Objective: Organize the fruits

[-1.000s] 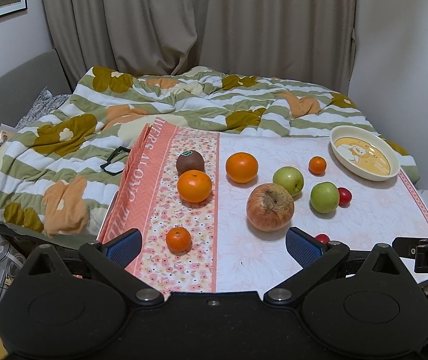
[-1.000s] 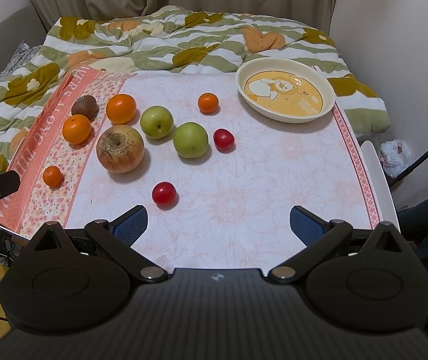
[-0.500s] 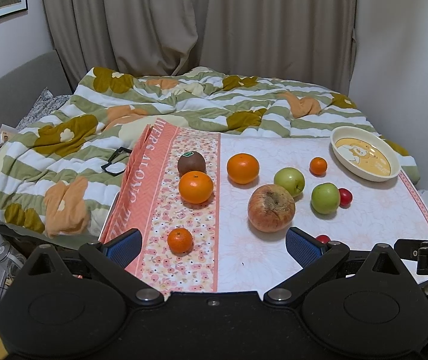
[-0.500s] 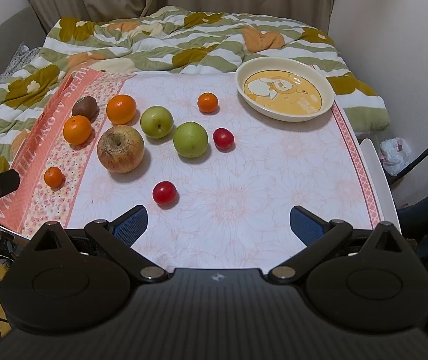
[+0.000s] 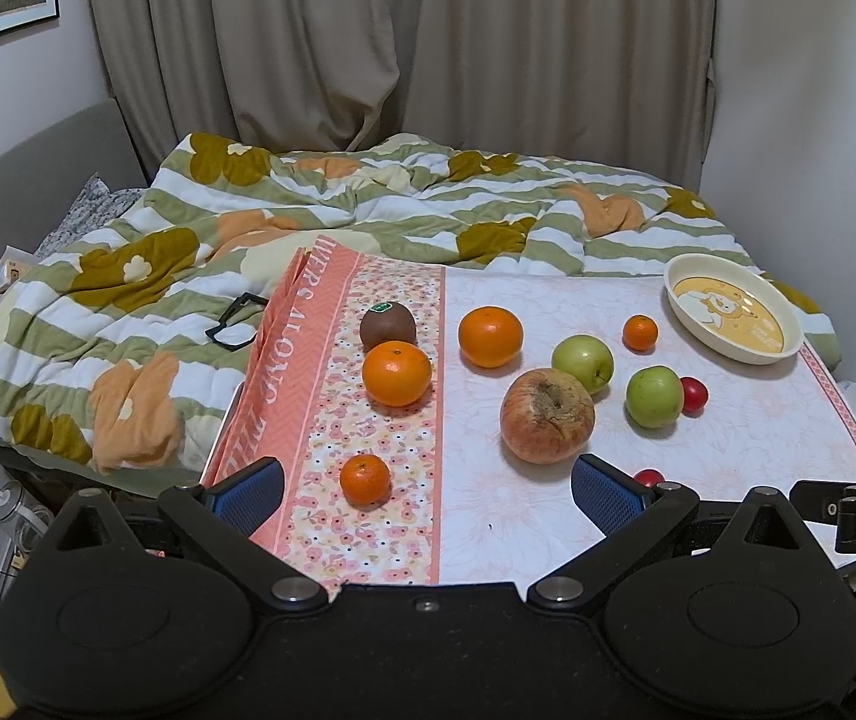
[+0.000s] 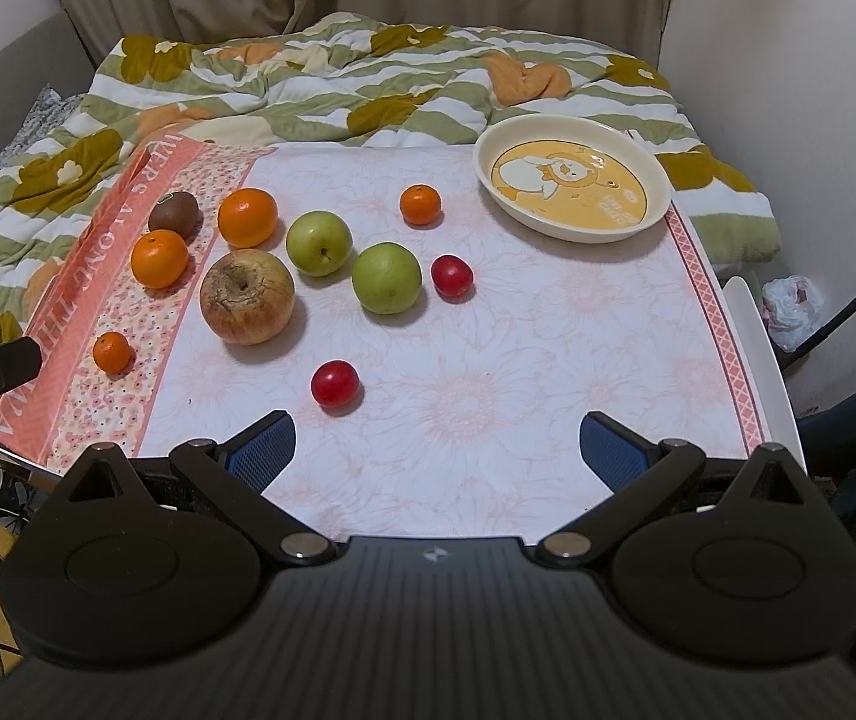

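Both grippers hang over the near edge of the tabletop [image 6: 547,396], and neither holds anything. The left gripper [image 5: 428,495] has its blue pads spread wide, low in the left wrist frame. The right gripper [image 6: 436,450] is just as wide apart at the bottom of the right wrist frame.

All the fruit sits loose on the flowery tablecloth [image 6: 487,324], mostly in the left half of the right wrist view. A big blotchy apple [image 6: 246,296] sits left of centre, with two green apples [image 6: 318,242] [image 6: 386,277] to its right, close together but I can't tell if they touch. One cherry tomato [image 6: 451,276] sits just beside the right green apple, another [image 6: 335,383] is alone lower down, nearest the right gripper's left pad. Two oranges [image 6: 247,216] [image 6: 159,258] and a kiwi [image 6: 174,214] with a green sticker cluster at the left, the kiwi close behind one orange. A small mandarin [image 6: 111,352] sits on the pink floral band at lower left, and another mandarin [image 6: 420,204] is up near the bowl.

The cream cartoon bowl [image 6: 571,180] is in the upper right, well apart from the fruit pile. Behind it all is a bed with a striped flower duvet [image 5: 308,204].
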{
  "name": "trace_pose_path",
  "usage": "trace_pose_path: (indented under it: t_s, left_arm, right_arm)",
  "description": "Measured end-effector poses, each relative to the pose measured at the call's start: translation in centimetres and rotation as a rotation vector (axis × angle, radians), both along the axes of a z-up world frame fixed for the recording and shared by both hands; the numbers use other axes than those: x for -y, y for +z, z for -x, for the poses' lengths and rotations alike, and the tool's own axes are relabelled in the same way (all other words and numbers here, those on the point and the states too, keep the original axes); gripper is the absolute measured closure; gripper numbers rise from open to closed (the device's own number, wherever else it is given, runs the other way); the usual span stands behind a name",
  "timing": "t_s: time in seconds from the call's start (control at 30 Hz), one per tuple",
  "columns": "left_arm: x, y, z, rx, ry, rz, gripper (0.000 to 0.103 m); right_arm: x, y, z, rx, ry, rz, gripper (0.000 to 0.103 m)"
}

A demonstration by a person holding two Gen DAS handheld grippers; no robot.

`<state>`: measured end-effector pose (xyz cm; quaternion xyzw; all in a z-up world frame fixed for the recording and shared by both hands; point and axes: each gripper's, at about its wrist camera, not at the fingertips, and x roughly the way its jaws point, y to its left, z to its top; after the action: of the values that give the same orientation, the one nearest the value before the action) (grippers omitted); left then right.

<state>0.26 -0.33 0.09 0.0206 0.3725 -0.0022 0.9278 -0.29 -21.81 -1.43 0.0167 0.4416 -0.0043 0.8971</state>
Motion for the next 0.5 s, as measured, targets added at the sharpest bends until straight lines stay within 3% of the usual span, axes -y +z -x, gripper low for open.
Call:
trace_pose_path:
  t_s: [0.5]
  left_arm:
    - [-0.17,0.52,-0.02,0.000,0.031,-0.002,0.000]
  right_arm:
    - [0.36,0.52,0.06,0.000,-0.005,-0.016,0.000]
